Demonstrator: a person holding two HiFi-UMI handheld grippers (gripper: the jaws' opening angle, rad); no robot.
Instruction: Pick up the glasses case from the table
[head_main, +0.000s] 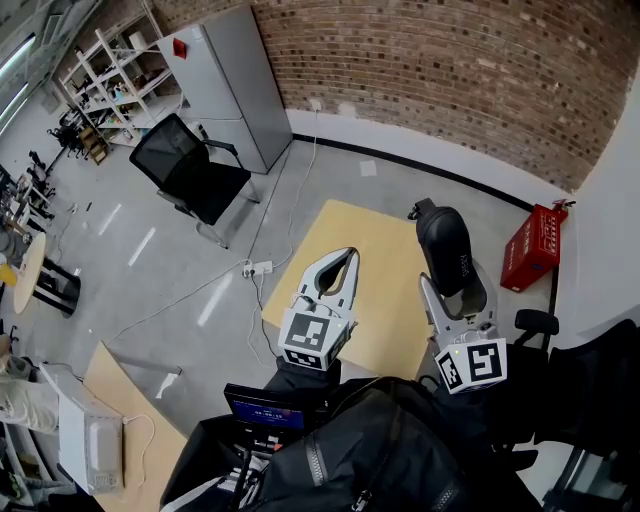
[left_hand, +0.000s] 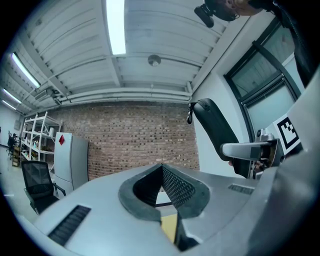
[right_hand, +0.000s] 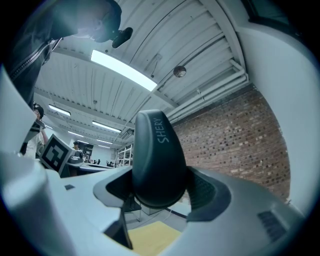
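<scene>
The black glasses case (head_main: 447, 247) is off the table, raised in the air and gripped at its lower end by my right gripper (head_main: 458, 292). In the right gripper view the case (right_hand: 156, 160) stands upright between the jaws, pads pressing both its sides, white lettering on it. My left gripper (head_main: 347, 256) hovers over the tan table (head_main: 375, 300), its tips together and nothing between them. In the left gripper view the pads (left_hand: 175, 186) meet at the tip, and the case (left_hand: 215, 135) shows at the right.
A black office chair (head_main: 190, 170) and a grey cabinet (head_main: 235, 85) stand on the floor at the left. A red crate (head_main: 535, 245) sits by the wall at the right. A power strip (head_main: 258, 268) lies beside the table's left edge. A brick wall (head_main: 450, 70) runs behind.
</scene>
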